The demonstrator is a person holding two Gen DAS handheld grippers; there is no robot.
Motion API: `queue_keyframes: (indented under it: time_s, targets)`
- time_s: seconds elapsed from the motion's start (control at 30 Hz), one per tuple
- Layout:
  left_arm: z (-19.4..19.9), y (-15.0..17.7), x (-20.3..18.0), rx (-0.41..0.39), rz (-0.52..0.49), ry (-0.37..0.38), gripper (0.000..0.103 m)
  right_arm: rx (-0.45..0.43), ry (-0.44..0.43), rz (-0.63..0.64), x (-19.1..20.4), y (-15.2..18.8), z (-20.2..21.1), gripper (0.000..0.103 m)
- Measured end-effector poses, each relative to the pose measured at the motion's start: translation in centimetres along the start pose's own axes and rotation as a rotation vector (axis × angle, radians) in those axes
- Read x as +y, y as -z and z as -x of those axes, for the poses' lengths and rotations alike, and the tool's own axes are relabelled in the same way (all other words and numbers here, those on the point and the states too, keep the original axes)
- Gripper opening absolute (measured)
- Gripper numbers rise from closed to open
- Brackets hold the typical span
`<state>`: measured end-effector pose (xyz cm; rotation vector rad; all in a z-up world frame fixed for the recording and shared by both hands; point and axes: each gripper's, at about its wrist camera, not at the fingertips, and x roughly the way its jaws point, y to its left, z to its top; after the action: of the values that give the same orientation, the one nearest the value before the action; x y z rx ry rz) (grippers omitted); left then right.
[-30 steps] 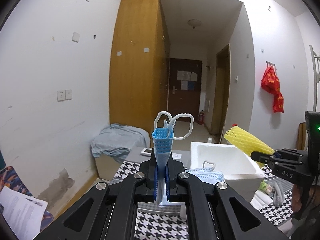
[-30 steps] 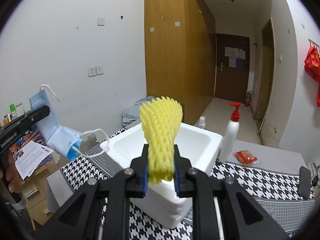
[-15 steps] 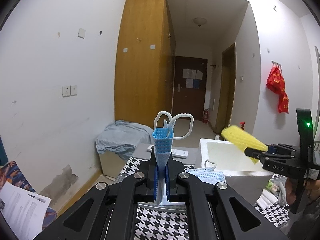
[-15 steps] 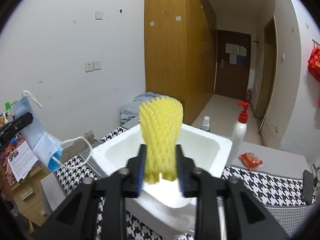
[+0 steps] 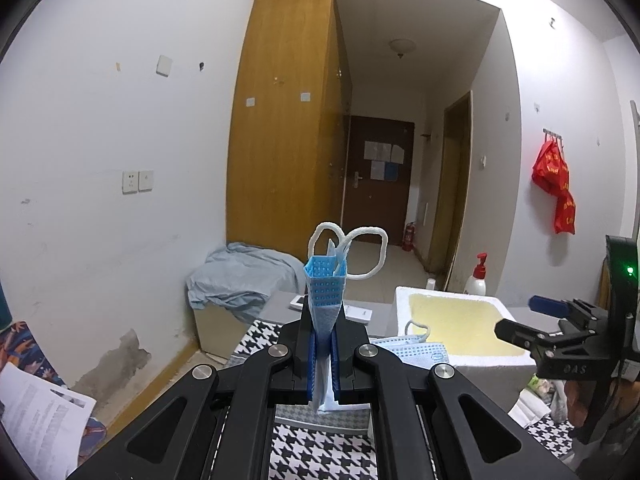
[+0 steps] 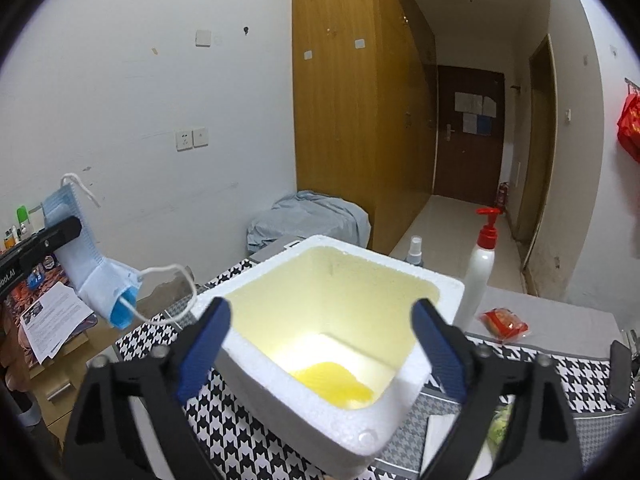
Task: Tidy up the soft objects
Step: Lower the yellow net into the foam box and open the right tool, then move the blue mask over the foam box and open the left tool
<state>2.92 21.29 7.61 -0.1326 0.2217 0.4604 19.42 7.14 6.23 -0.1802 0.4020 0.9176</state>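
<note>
Left gripper (image 5: 324, 364) jaws clamp mask (image 5: 326, 300) — right gripper (image 6: 320, 344) jaws just opened, empty.

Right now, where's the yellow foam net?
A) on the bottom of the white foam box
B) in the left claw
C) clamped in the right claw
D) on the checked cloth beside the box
A: the yellow foam net lies on the floor of the white foam box, under the open right claw, whose jaws have just been opening and now hold nothing.
</note>
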Motion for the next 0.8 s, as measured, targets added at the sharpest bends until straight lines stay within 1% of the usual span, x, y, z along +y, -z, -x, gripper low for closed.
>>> queue_keyframes:
  time_s: [0.07,0.2,0.43,0.8]
  targets:
    - [-0.1,-0.2,-0.1,0.000,0.001,0.010,0.006,-0.013,0.011,0.002,0.0,0.0,0.4,0.102]
    - [-0.4,-0.7,-0.7,-0.007,-0.004,0.029,0.006,-0.025,0.009,0.006,-0.3,0.1,1.2,0.102]
    - [-1.2,-1.3,-2.5,-0.013,-0.024,0.075,0.006,-0.036,0.045,-0.003,-1.3,1.0,2.8,0.102]
    - [-4.0,-1.9,-6.7,0.013,-0.070,0.201,0.006,-0.053,0.125,-0.043,-4.3,2.8,5.7,0.102]
